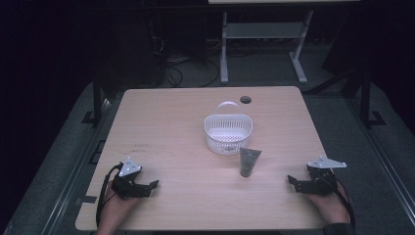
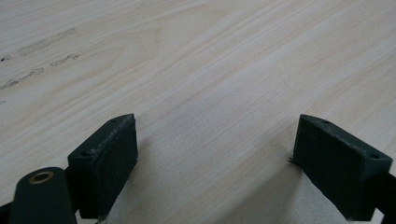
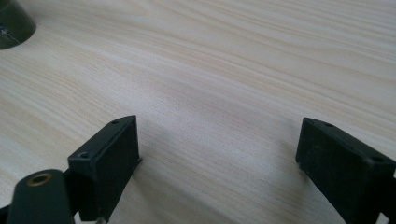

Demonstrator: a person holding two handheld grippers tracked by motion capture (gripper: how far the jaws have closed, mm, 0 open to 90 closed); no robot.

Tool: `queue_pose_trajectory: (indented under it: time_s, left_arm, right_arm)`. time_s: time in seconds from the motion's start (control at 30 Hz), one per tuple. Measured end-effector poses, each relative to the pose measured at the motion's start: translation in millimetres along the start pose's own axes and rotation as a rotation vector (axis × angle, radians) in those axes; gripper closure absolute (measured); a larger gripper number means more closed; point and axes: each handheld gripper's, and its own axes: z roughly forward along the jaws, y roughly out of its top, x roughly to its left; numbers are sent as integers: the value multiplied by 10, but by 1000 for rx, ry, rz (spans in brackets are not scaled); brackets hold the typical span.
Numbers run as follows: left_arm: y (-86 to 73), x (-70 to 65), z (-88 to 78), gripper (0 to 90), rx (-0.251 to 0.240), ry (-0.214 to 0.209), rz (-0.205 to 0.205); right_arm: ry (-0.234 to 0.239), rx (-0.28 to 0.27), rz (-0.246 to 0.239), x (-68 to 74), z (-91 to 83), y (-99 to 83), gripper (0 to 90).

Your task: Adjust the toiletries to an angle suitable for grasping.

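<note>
Both grippers rested on the surface with jaws spread and empty: left gripper, right gripper. The grey tube stood well ahead of the right jaws, beside the white basket. Nothing seemed started; a reach to the tube likely came next.

Light wooden table with a white basket and an upright grey tube just beside it.

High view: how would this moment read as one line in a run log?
left gripper: open, empty | right gripper: open, empty | grey tube: upright, untouched, beside white basket | table: both grippers resting at near edge
</note>
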Motion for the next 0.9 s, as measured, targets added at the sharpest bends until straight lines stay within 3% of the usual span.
queue_pose_trajectory:
  time_s: [0.37,0.57,0.9]
  left_arm:
    - [1,2,-1,132,1,0,0]
    - [1,4,2,132,0,1,-3]
    - [2,5,3,132,-1,1,-2]
  right_arm:
    - [9,2,-5,-15,-11,4,170]
    - [34,9,25,-28,-99,39,375]
    - [139,-81,25,47,-291,169,726]
